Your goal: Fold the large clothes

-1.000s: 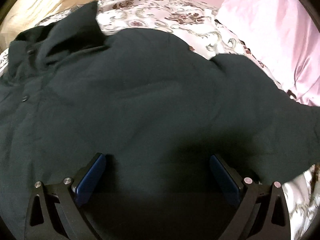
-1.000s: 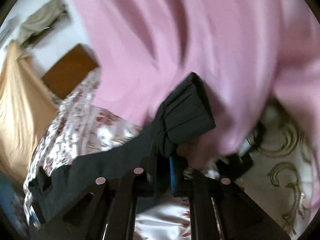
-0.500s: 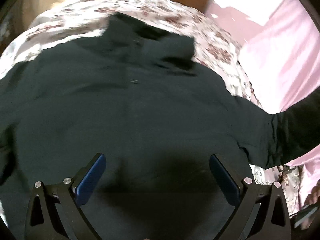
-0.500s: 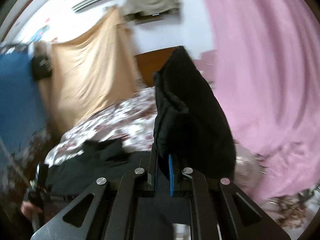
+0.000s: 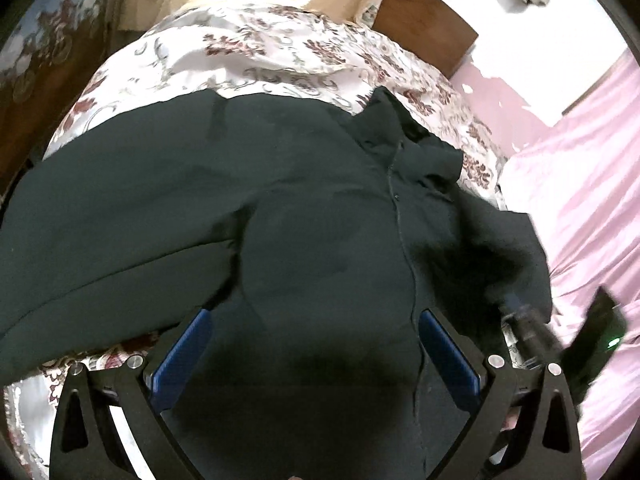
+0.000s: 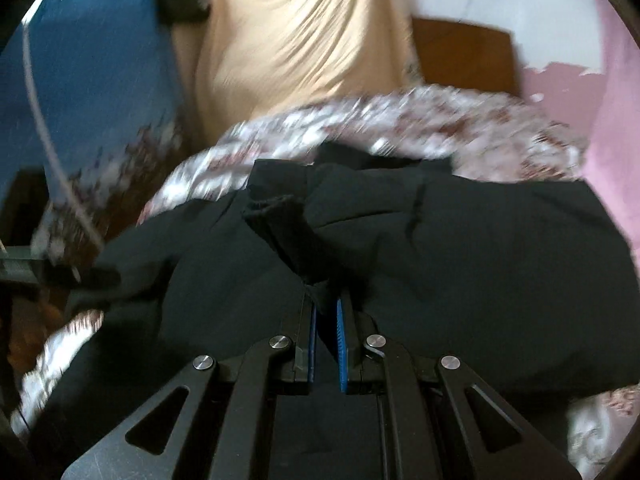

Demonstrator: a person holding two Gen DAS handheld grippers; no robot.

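- Black jacket (image 5: 320, 220) lies spread on the floral bedspread (image 5: 248, 52), front up, placket with a small button running down its right half.
- Collar (image 5: 404, 140) bunched at the far end, toward the wooden headboard (image 5: 424, 28).
- One sleeve (image 5: 112, 216) stretches out to the left across the bed, flat.
- Other sleeve is pulled over the jacket body; its cuff (image 6: 276, 216) sits in the right wrist view just ahead of the fingers.
- Right gripper (image 6: 325, 320): fingers narrow, blue pads pinching a fold of that black sleeve fabric, held above the jacket.
- Right gripper also shows blurred at the jacket's right edge in the left view (image 5: 524, 320).
- Left gripper (image 5: 316, 344): fingers wide apart, blue pads (image 5: 184, 356) either side of the jacket's lower body, nothing gripped; touching the cloth or just above it, cannot tell.
- Pink sheet (image 5: 580, 184) covers the bed's right side, just beside the jacket.
- Tan curtain (image 6: 304, 36) hangs behind the bed; blue patterned cloth (image 6: 92, 64) left of it.
- Right view blurred.
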